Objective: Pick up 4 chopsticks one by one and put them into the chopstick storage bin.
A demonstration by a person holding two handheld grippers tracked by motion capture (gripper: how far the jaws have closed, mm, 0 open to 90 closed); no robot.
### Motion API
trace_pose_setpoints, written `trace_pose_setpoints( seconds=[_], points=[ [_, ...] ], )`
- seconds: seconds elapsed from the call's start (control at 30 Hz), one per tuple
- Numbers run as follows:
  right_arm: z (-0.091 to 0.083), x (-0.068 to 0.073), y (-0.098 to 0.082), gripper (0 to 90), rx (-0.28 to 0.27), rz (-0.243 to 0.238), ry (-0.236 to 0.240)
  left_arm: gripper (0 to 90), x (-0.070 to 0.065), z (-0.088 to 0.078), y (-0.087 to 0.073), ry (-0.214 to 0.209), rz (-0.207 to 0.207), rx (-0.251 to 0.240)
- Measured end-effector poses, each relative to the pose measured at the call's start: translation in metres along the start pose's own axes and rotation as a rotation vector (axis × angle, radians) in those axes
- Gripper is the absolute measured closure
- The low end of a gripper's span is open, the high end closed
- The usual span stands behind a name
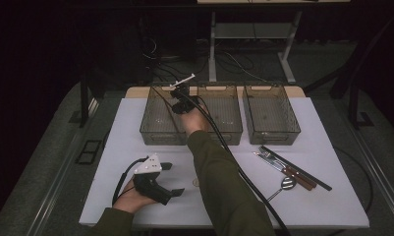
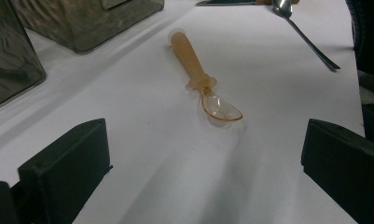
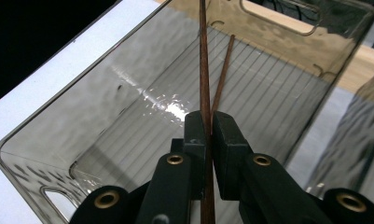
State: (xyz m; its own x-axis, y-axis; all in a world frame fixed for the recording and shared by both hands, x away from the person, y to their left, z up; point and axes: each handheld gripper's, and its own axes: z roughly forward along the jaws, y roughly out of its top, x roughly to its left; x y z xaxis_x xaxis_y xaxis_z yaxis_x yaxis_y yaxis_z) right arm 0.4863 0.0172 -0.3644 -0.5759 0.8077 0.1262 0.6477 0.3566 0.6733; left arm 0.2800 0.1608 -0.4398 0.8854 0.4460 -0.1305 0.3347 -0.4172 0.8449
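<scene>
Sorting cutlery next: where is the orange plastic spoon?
Left gripper view: the orange plastic spoon lies on the white table, ahead of the open left gripper.

Floor [image 1: 47,162]: grey carpet, dim.
Counter [image 1: 135,142]: white top, wooden far edge.
Desk frame [image 1: 253,39]: pale metal legs behind counter.
Backdrop [image 1: 47,39]: black, unlit.

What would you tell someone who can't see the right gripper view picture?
Black tongs pinch a pair of thin brown chopsticks above an empty clear plastic bin. The bin sits on a white table.
</scene>
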Motion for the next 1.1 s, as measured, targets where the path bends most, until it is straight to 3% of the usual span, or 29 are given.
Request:
trace_pose_setpoints(
  seconds=[0.27, 0.57, 0.77, 1.1],
  points=[
    [0.007, 0.006, -0.003, 83.1, 0.016, -0.008, 0.014, 0.1, -0.001, 0.0, 0.0, -0.002, -0.001, -0.006],
    [0.003, 0.006, -0.002, 74.1, 0.008, -0.024, 0.025, 0.1, 0.0, 0.0, 0.0, -0.002, 0.0, -0.001],
    [-0.005, 0.006, -0.002, 67.9, -0.007, -0.039, 0.056, 0.1, 0.0, 0.0, 0.0, -0.001, 0.001, -0.002],
    [-0.03, 0.0, -0.007, 49.6, -0.033, -0.088, 0.126, 0.1, 0.0, -0.001, 0.0, 0.0, -0.001, 0.0]
  ],
)
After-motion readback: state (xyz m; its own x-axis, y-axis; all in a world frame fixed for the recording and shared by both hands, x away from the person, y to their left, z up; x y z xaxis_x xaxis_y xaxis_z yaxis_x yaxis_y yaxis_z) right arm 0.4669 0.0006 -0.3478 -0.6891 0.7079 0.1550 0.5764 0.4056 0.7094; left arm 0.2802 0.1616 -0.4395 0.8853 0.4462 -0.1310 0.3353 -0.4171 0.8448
